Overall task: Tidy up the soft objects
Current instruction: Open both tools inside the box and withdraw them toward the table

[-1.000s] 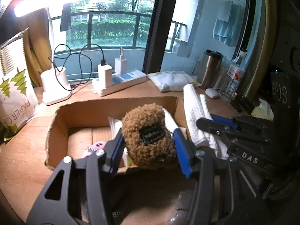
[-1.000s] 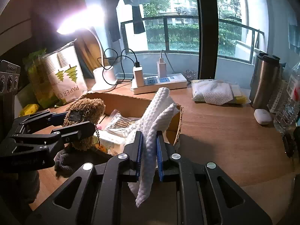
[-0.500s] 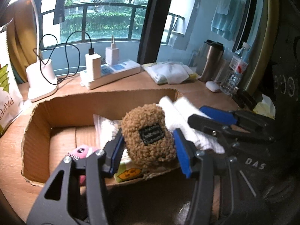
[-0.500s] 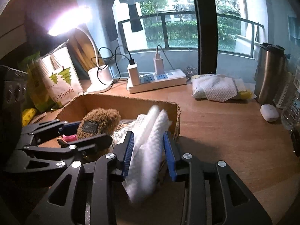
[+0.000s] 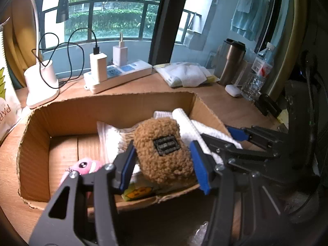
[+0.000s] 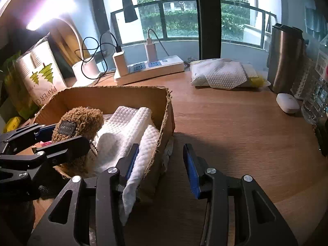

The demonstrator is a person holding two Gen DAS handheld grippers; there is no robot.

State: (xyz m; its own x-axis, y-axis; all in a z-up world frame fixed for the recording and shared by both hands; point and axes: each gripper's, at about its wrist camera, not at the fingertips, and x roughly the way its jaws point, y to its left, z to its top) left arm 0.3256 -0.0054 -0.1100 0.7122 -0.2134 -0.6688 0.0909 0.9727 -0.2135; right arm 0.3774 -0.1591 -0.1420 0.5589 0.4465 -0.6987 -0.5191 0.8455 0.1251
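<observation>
A brown fuzzy pouch with a dark label sits between the blue pads of my left gripper, over the near side of a cardboard box. The jaws look wider than before and the right pad stands slightly apart from it. It also shows in the right wrist view. My right gripper is open; the white waffle towel lies in the box, one end draped over the wall against the left pad. A pink plush lies on the box floor.
A power strip with chargers, a white lamp base, a folded cloth pack, a steel tumbler, a white earbud case and bottles stand on the wooden table. A paper bag stands left.
My right gripper opened and let the white towel drop into the box. My left gripper moved the brown pouch over the box and lower, its jaws widening.
</observation>
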